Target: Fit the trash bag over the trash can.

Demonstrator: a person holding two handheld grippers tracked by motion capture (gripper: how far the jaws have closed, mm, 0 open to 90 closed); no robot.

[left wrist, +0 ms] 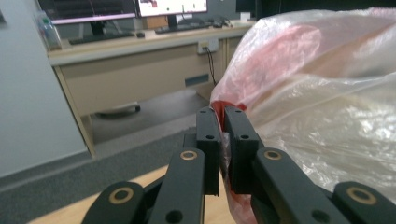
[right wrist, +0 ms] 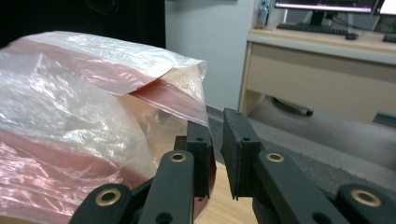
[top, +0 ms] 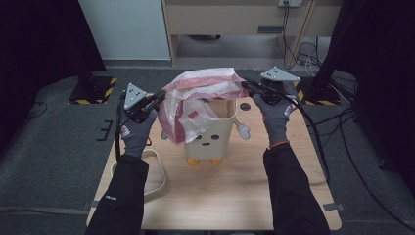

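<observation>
High view, crinkled translucent pink-and-clear plastic bag (top: 195, 100) stretched over cream bin (top: 211, 137), left gripper (top: 157, 97) and right gripper (top: 246, 86) fingers pinching its edges.

Plastic bag (top: 198, 95) over bin mouth (top: 230, 116)

Colours and patterns of the items at the work table.

The plastic bag (top: 198, 98) is translucent, banded pink-red and milky white. The bin (top: 211, 134) is cream, printed with dark oval eyes and a small mouth, and stands on orange-yellow feet. The table (top: 230, 191) shows pale wood grain. The left gripper (left wrist: 220, 140) and right gripper (right wrist: 215, 154) have black jaws with brass-coloured rivets and grey triangular plates. The gloves (top: 133, 132) are grey; the sleeves (top: 293, 191) are black. Floor plates (top: 93, 90) carry yellow-black hazard stripes.
</observation>
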